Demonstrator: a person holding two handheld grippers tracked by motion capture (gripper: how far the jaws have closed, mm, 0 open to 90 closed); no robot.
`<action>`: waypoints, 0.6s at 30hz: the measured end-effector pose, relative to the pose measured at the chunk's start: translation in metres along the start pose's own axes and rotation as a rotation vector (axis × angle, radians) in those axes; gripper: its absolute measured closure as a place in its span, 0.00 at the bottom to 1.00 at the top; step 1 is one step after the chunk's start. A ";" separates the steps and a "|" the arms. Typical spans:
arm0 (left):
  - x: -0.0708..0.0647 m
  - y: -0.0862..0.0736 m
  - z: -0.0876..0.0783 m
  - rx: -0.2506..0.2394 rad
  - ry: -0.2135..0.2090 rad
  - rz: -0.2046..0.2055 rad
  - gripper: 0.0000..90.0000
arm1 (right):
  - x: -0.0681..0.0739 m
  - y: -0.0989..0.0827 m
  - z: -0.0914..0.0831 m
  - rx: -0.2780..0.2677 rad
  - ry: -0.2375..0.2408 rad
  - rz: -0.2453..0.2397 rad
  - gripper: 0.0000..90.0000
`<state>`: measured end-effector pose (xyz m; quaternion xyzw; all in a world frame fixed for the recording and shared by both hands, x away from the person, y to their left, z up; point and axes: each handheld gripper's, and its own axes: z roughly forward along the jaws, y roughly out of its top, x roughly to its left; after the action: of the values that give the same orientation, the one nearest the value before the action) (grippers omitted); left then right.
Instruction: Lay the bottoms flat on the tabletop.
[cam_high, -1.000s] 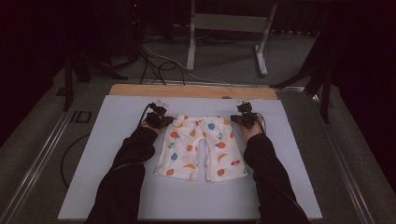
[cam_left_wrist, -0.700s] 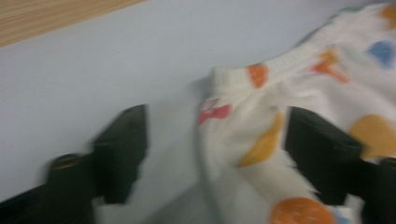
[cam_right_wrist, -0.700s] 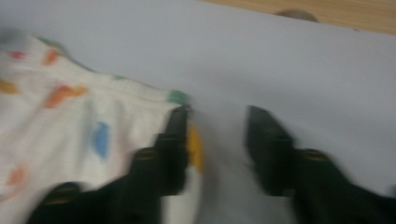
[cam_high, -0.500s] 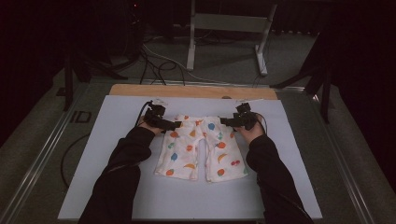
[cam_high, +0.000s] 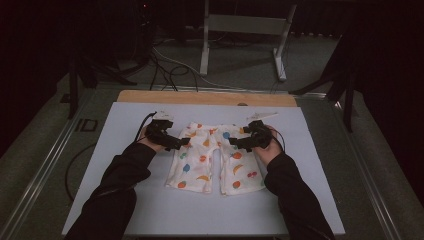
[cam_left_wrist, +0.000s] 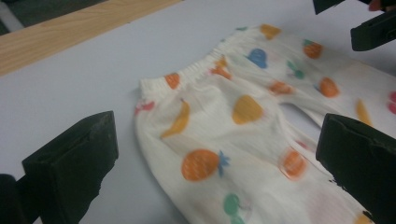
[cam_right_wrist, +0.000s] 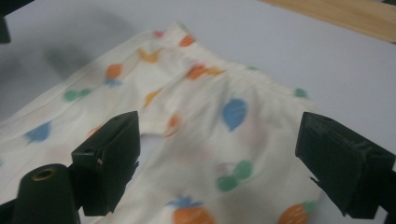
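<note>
On the pale grey mat (cam_high: 125, 200) that covers my table lie the cream toddler pants (cam_high: 215, 157), flat, printed with fruit in orange, blue and green. Their elastic waistband (cam_left_wrist: 201, 67) is toward the far wooden edge (cam_high: 200, 97) of the table, and the two legs point back at me.

My left gripper (cam_high: 181, 143) sits at the left side of the pants near the waist. From its own camera I see both black jaws spread wide, one over bare mat and the other over the cloth, with the left hip of the pants between them. Nothing is pinched.

My right gripper (cam_high: 235, 143) is at the right side near the waist, facing inward toward the other one. Its jaws too stand wide apart, the right hip and a blue leaf print (cam_right_wrist: 234, 113) lying between them, not gripped.

My dark sleeves (cam_high: 122, 172) come up along either side of the pants. Beyond the table a white metal stand (cam_high: 245, 30) and loose cables (cam_high: 170, 67) rest on the floor.
</note>
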<state>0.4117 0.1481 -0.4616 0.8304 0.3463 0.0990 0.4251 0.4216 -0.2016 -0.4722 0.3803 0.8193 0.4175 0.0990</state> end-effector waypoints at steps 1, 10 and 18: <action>0.000 0.000 0.000 0.000 0.000 0.000 0.00 | 0.000 0.000 0.000 0.000 0.000 0.000 0.16; -0.014 -0.031 -0.022 -0.005 -0.030 0.017 0.00 | 0.029 -0.018 -0.014 0.009 0.059 -0.059 0.15; -0.035 -0.063 -0.038 -0.002 -0.068 0.049 0.00 | 0.046 -0.044 -0.031 -0.018 0.100 -0.081 0.14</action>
<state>0.3380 0.1743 -0.4824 0.8409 0.3112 0.0813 0.4352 0.3508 -0.2037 -0.4788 0.3245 0.8341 0.4391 0.0782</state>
